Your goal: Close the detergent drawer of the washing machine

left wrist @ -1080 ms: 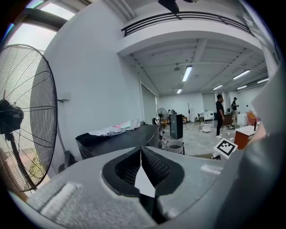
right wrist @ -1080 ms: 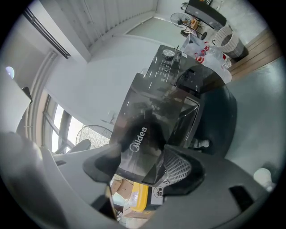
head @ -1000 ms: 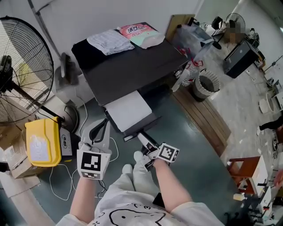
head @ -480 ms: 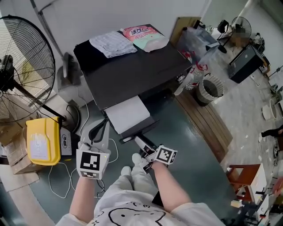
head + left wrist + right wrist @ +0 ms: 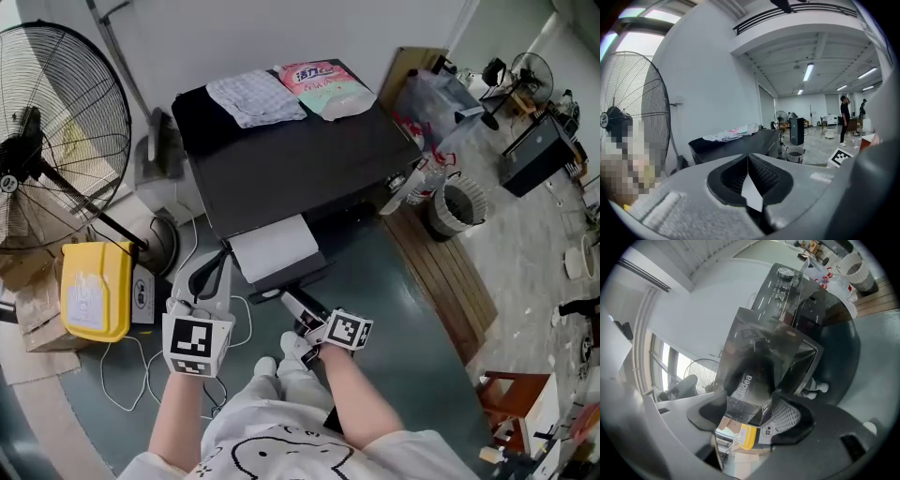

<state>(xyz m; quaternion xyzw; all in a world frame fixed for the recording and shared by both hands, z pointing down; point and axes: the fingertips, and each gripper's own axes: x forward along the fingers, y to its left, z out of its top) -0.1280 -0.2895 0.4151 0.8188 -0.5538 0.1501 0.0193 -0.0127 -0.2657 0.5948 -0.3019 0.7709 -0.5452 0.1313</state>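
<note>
Clamps the right gripper (image 5: pixel 749 414) on the dark detergent drawer (image 5: pixel 751 373) front, standing out from the black washing machine (image 5: pixel 300 159); reads "Midea" there, sees nothing of the drawer's inside. Holds the left gripper (image 5: pixel 749 182) with fingers pressed together, empty. Cannot read the pink pouch (image 5: pixel 324 86) atop the machine; stands on grey-green floor (image 5: pixel 412 314) in an open workshop hall.

Fan (image 5: pixel 56 141) partly beyond left edge

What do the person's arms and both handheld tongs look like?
Both the left tongs and right tongs are light grey plastic with dark ribbed pads, each carrying a white cube printed with black square markers. Forearms are bare; the shirt is white with a black cartoon drawing.
</note>
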